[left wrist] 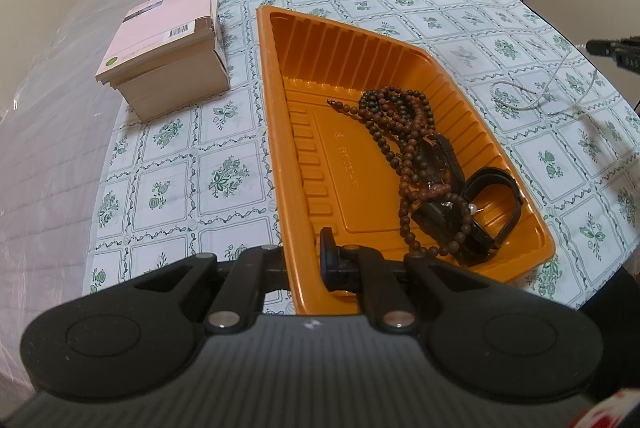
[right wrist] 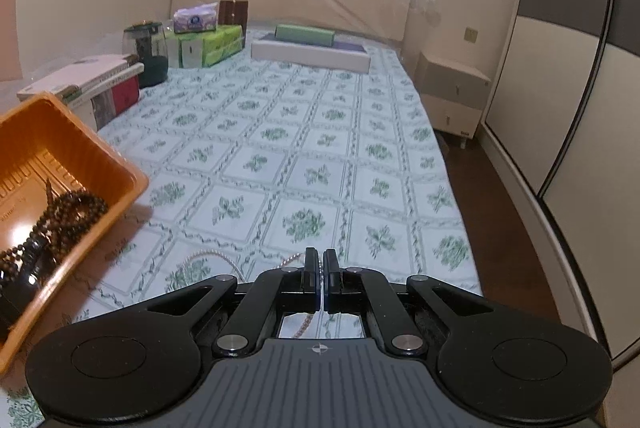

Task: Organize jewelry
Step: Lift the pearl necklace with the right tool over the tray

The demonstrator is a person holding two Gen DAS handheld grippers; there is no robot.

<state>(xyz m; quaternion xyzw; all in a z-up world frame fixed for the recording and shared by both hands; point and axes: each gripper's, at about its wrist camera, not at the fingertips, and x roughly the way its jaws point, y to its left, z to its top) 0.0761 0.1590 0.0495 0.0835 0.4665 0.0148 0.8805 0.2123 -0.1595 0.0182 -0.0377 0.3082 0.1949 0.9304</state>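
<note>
left gripper (left wrist: pixel 306 264): one finger hidden behind the orange tray (left wrist: pixel 276 155) wall
silver chain (right wrist: pixel 224 258): partly covered by right gripper (right wrist: pixel 321 268); grip contact unclear
tray contents: cut off at right wrist view's left edge
tray embossed text: too small to read

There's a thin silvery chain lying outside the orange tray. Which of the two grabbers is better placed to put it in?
The right. The right gripper is closed over the chain on the cloth, apparently gripping it. The left gripper is clamped on the tray rim, steadying it.
</note>
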